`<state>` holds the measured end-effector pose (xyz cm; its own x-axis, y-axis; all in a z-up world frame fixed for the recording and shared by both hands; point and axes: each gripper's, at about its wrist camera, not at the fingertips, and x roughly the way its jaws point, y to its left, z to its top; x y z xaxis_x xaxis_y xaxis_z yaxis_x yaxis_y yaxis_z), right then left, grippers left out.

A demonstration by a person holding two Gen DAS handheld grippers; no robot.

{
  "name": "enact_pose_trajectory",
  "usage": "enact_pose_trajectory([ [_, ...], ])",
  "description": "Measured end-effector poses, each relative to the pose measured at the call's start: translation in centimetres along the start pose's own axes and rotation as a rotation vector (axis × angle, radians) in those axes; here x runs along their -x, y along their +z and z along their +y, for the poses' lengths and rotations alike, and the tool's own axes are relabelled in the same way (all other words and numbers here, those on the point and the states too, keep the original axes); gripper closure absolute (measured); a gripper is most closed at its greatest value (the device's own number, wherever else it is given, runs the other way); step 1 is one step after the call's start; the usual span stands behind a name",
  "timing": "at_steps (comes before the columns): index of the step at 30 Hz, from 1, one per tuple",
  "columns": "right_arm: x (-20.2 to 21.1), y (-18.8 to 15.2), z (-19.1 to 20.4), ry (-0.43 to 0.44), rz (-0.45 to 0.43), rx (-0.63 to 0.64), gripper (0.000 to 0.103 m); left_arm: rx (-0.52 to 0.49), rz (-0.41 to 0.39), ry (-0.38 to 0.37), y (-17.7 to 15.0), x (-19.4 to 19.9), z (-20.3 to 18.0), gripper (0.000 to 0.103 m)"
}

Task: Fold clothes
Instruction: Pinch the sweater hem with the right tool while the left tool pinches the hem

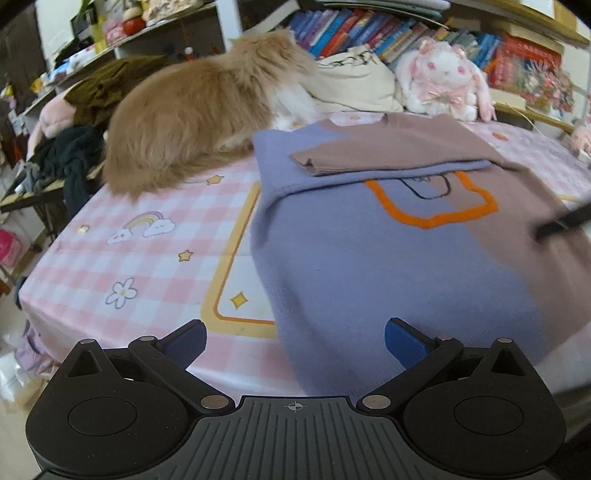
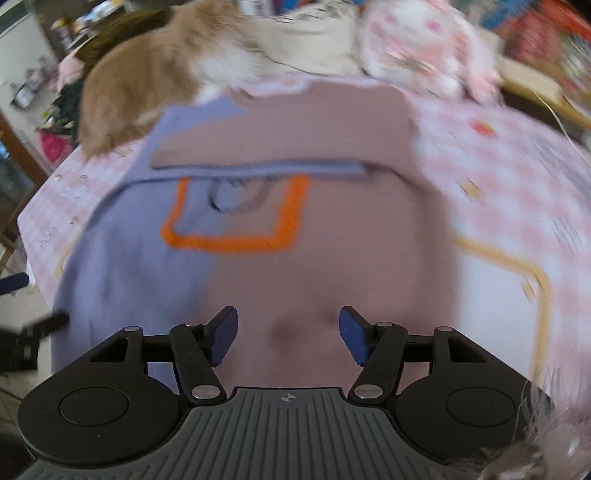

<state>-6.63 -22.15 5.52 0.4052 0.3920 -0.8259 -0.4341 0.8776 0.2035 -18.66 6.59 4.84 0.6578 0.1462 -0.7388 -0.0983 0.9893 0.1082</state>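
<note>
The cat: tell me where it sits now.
The cat sits on the checked sheet at the far left, beside the sweater, before the bookshelf.

The flat-lying knitted sweater (image 1: pixel 388 266) is lavender-blue on its left half and dusty mauve on its right, with an orange outlined square and a black line drawing on the chest. The cloth-covered table (image 1: pixel 147 258) beneath shows pink-and-white checks with rainbows, stars, flowers and a yellow border. The far-left fluffy cat (image 1: pixel 192 110) is ginger and white.
</note>
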Motion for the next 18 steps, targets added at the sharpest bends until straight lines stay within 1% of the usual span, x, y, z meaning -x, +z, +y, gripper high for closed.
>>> enact_pose_trajectory([
  [3, 1.7, -2.0, -2.1, -0.044, -0.006, -0.101, 0.045, 0.091, 0.055, -0.087, 0.3, -0.7, 1.1, 0.0],
  [4, 2.1, -2.3, -2.6, -0.068, -0.018, -0.124, 0.05, 0.133, 0.069, -0.126, 0.4, -1.0, 1.6, 0.0],
  [5, 2.6, -2.7, -3.1, -0.101, -0.035, -0.145, 0.051, 0.166, 0.073, -0.144, 0.4, -1.1, 2.0, 0.0],
  [7, 3.2, -3.2, -4.2, -0.152, -0.058, -0.176, 0.065, 0.219, 0.074, -0.153, 0.3, -1.3, 2.5, 0.0],
  [8, 3.3, -3.3, -4.6, -0.17, -0.063, -0.19, 0.067, 0.232, 0.075, -0.148, 0.4, -1.4, 2.6, 0.001],
  [10, 3.2, -3.4, -5.3, -0.17, -0.055, -0.222, 0.069, 0.267, 0.083, -0.155, 0.5, -1.8, 3.0, 0.007],
  [12, 3.0, -3.7, -5.9, -0.16, -0.049, -0.257, 0.069, 0.347, 0.101, -0.196, 0.6, -2.3, 3.8, 0.017],
  [13, 2.9, -3.9, -6.2, -0.156, -0.046, -0.274, 0.069, 0.385, 0.095, -0.207, 0.7, -2.5, 4.1, 0.018],
  [15, 2.5, -4.2, -6.7, -0.142, -0.037, -0.318, 0.071, 0.435, 0.097, -0.223, 1.0, -2.8, 4.4, 0.033],
  [16, 2.5, -4.2, -6.7, -0.139, -0.044, -0.323, 0.073, 0.448, 0.099, -0.224, 1.2, -2.9, 4.5, 0.038],
  [17, 2.5, -4.2, -6.7, -0.137, -0.049, -0.325, 0.074, 0.454, 0.103, -0.216, 1.4, -3.0, 4.4, 0.048],
  [18, 2.5, -4.0, -6.5, -0.138, -0.049, -0.317, 0.079, 0.46, 0.107, -0.208, 1.5, -3.1, 4.4, 0.061],
])
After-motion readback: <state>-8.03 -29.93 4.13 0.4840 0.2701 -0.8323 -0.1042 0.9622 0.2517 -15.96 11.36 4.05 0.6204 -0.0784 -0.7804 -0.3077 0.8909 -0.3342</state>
